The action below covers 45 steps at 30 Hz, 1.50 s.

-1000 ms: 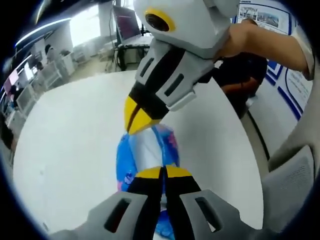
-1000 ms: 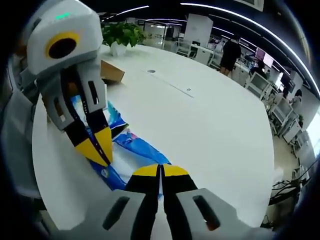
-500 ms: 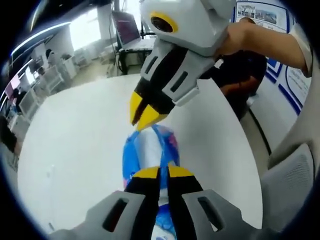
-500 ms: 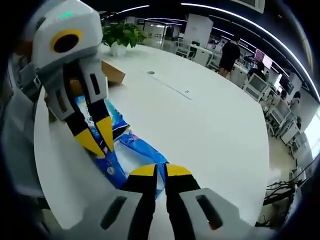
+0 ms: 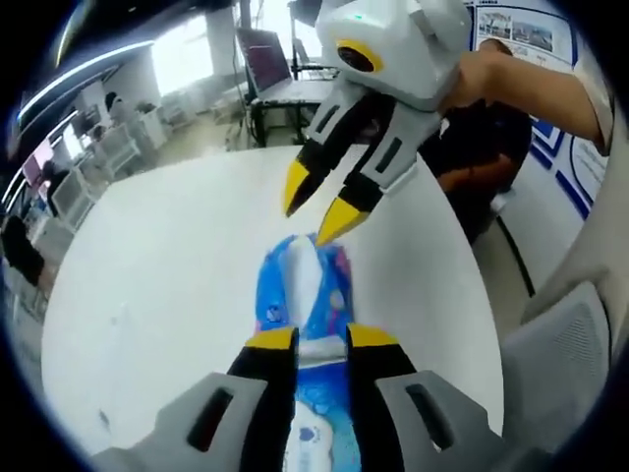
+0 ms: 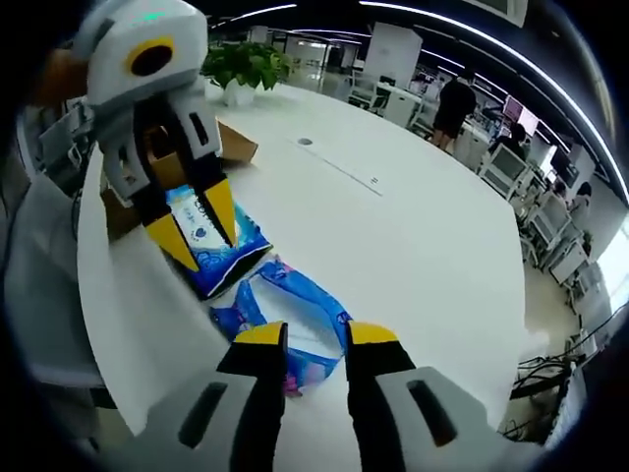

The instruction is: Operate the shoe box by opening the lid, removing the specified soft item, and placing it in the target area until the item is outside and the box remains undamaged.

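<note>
In the left gripper view, the left gripper [image 5: 321, 339] rises from the bottom with its yellow-tipped jaws parted, released, with the blue pack [image 5: 307, 295] lying flat on the white table [image 5: 157, 295] between and just ahead of them. The pack is a soft blue wrapper with a white middle and pink at its edges; it stretches from the jaws toward the table's far edge. Above its far end hangs the right gripper [image 5: 316, 204], held by a hand [image 5: 470, 79] coming in from the upper right, its two yellow tips apart and clear of the pack. A grey chair [image 5: 560, 364] stands off the table's right edge.

In the right gripper view, the right gripper [image 6: 313, 334] also stands open, holding nothing, its jaws just short of the pack [image 6: 285, 320], which lies crumpled on the table [image 6: 413, 246] near its near edge. The left gripper [image 6: 201, 226] reaches down from the upper left, jaws spread, tips on either side of the pack's other end, where a white label shows; whether they touch it I cannot tell. Behind that gripper sits the brown cardboard box [image 6: 231, 147] near the table's left edge. A potted plant [image 6: 241, 74] stands at the far edge of the table.
</note>
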Available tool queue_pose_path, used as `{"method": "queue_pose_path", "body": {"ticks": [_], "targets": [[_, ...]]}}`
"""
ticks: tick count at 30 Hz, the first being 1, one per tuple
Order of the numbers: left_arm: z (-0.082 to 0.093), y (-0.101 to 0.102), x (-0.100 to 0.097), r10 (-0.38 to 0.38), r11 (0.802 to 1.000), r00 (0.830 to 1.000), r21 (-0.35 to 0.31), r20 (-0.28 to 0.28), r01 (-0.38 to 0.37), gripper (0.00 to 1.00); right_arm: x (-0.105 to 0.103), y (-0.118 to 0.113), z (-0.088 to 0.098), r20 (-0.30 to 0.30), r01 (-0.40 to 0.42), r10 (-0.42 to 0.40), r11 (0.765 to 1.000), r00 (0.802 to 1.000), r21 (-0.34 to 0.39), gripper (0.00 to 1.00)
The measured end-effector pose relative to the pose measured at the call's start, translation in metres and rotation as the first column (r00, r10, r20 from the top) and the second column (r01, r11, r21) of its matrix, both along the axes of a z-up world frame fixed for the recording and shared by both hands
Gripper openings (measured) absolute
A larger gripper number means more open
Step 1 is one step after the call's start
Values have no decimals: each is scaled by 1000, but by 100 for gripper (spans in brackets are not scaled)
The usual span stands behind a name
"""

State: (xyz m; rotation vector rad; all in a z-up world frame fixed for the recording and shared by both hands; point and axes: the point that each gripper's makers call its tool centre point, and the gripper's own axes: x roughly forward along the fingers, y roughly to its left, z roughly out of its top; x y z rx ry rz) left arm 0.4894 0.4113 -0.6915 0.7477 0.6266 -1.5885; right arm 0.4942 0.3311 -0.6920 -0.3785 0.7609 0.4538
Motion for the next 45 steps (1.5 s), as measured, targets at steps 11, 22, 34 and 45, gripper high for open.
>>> {"method": "queue_pose_path", "body": {"ticks": [11,22,34,45], "targets": [[14,35,2,74,997,997,-12,2,-74,34,-14,16,17,0,-4,4,1000,1000,5,42],[34,77,6,184,981,982,-63,-31,-186,53,-27,36,35,-17,-12,12,1000,1000,11,68],[56,130,15,309,945,951,-109,-21,-309,75,-44,67,57,-55,-32,35,998,998,56,88],[68,186,17,414,900,910,-131,-32,-415,95,-52,102,67,-75,-96,100,994,992,61,96]]}}
